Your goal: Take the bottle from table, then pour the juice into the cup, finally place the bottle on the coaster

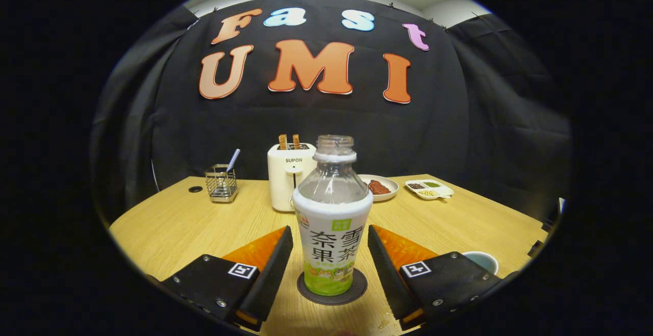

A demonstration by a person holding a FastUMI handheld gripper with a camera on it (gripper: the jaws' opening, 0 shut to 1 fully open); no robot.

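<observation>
Bottle (332, 224) stands upright on the dark round coaster (357, 289), between the jaws, approx dead centre. Gripper (330, 254) is open: both fingers clear of the bottle w/ a visible gap each side, left pad at 9 o'clock of it, right pad at 3 o'clock. No contact either side.

Cap is off, neck open at top. Upper part is clear plastic and looks empty or nearly so; can't tell the level below since the white/green sleeve hides the lower body. Cup (482, 260) sits at approx 4 o'clock of the bottle, just beyond the right finger, partly hidden by it.

Judging by that, the pour looks done and the bottle is already placed; only the release/back-off remains.

Handling: thin plastic, prob very light now, so it tips easily if a finger clips it on the way out. Walls will flex under a hard squeeze. Printed sleeve is smooth, maybe a bit slippery. Best hold, if re-gripping, is mid-body on the sleeve, below the shoulder where the wall is straight, not the tapering clear part or the neck. Open top means keep it upright.

Further back on the bench (168, 224): white toaster (286, 178) at 11 o'clock of the bottle, wire holder (221, 183) further towards 10, plate (380, 187) and divided tray (429, 189) at 1–2 o'clock. All well apart from the jaws.
</observation>
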